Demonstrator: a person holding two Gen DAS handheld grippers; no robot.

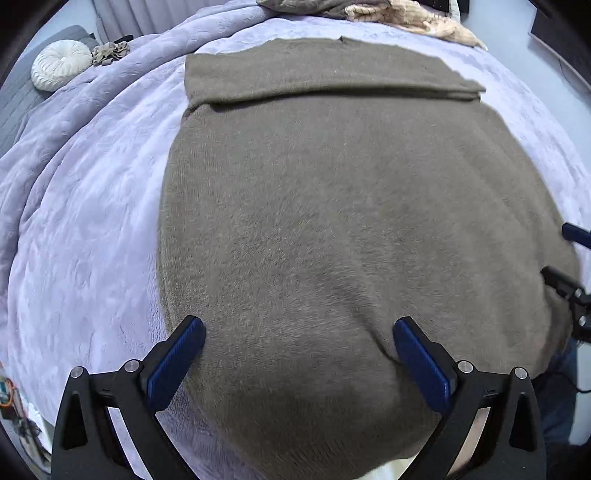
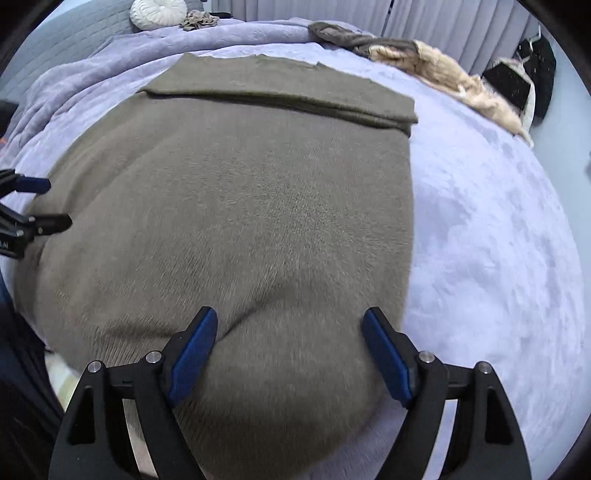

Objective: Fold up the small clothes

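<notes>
An olive-brown knit garment lies flat on a lilac bed cover, with a folded band across its far end. It also fills the right wrist view. My left gripper is open, its blue pads just above the garment's near left edge. My right gripper is open over the garment's near right part. The right gripper shows at the right edge of the left wrist view. The left gripper shows at the left edge of the right wrist view. Neither holds anything.
A round white cushion and a crumpled tan cloth lie at the far left. A heap of brown and cream clothes lies at the far right of the bed. Curtains hang behind. Dark items stand by the bed's right side.
</notes>
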